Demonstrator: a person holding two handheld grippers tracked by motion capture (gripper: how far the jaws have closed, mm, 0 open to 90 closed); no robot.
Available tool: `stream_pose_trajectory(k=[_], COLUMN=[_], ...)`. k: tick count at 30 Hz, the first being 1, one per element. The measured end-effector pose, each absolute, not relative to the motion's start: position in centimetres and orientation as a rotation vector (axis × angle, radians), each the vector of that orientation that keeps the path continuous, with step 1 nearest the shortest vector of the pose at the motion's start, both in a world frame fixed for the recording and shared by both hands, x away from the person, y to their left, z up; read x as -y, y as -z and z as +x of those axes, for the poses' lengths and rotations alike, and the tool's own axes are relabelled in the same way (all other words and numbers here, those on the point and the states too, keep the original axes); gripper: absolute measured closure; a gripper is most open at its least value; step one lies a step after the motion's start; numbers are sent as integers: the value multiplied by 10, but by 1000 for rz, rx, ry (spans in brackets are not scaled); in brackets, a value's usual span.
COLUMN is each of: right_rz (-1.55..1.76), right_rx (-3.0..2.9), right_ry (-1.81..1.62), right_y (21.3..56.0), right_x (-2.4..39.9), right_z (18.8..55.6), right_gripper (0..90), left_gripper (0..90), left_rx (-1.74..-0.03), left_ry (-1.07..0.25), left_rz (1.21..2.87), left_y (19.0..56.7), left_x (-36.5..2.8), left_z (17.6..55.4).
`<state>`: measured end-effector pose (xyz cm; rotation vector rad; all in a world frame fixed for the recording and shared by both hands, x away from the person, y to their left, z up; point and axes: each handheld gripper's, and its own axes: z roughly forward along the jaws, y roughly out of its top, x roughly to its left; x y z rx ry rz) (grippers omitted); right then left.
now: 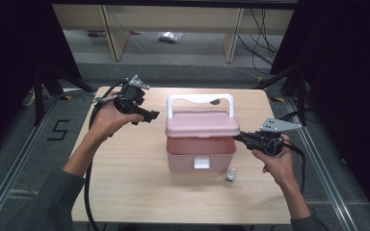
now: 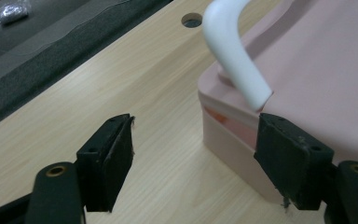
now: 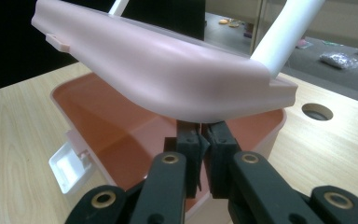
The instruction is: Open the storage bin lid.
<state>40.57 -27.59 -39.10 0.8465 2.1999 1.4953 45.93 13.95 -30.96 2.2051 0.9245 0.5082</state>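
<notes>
A pink box [image 1: 201, 147] with a white handle [image 1: 200, 100] is seen at the middle of the tabletop [image 1: 125, 163]. Its lid [image 3: 168, 70] is propped up off the rim on the closed right tongs [image 3: 199, 154], pushed in beneath its edge. The left tongs [image 2: 193, 161] are held apart, empty, just beside the box's far-left corner. 1 small bottle [image 1: 231, 175] stands near the box front.

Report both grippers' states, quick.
Left gripper: open, empty, beside the pink box.
Right gripper: shut, under the raised lid.
</notes>
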Motion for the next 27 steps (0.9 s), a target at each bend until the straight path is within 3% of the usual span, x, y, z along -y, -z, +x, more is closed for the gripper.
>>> stream_pose_trajectory(k=[11,20,27], right_rz=[866,843,868], right_rx=[-2195,-2196,-2199], right_ry=[-1494,-1501,-1511], right_y=[388,387,386], right_x=[275,276,274], right_z=[409,411,410], right_gripper=[865,866,865], left_gripper=[264,250,260], left_rx=[-941,-991,-1003], left_ry=[-474,-371,-370], left_rz=[2143,2025,2017], left_y=[350,386,393], left_x=[-142,-124,-113], left_z=[430,413,413])
